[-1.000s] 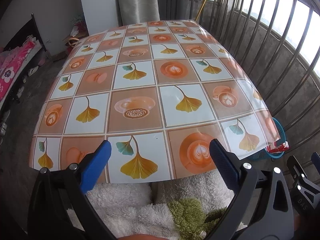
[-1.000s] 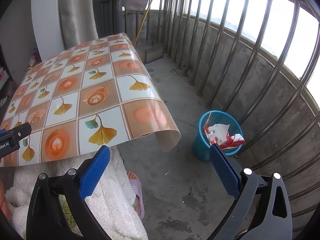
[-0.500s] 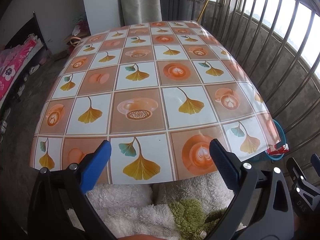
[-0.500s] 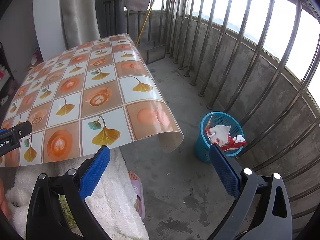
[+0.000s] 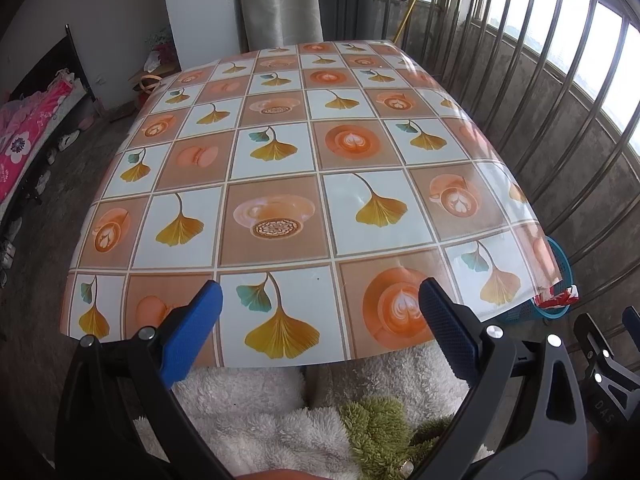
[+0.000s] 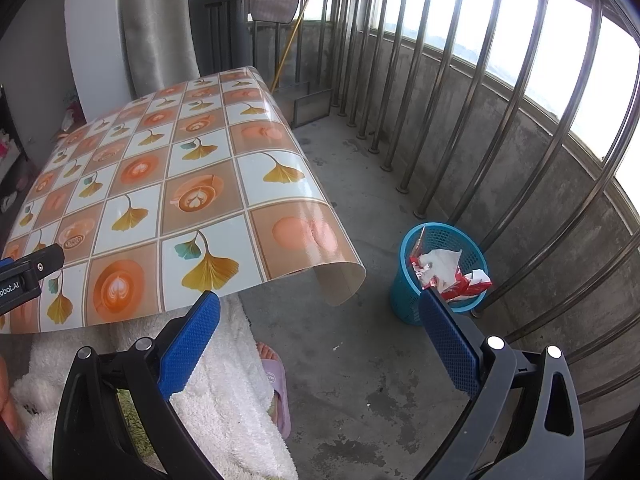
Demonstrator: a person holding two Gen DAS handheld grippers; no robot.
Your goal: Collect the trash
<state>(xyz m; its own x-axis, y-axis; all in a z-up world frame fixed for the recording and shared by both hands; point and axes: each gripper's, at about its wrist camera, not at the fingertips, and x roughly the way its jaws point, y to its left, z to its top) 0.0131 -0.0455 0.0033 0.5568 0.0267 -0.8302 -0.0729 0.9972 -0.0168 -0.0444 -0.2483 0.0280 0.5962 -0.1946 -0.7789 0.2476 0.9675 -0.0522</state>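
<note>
A glossy oilcloth with orange squares and ginkgo leaves (image 5: 312, 184) covered the bench on a concrete balcony behind steel railings (image 6: 472, 92). The left gripper (image 5: 320, 320) and right gripper (image 6: 320, 332) had jaws wide apart, holding nothing. Red-and-white crumpled wrappers (image 6: 448, 272) lay in the blue plastic basket (image 6: 404, 292), far right beyond the right jaws.

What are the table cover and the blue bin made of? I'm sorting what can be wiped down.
The table cover looks like glossy vinyl or oilcloth: it reflects light and its corner curls stiffly. The blue bin seems to be molded plastic, with a perforated mesh wall; it holds red and white wrappers.
</note>
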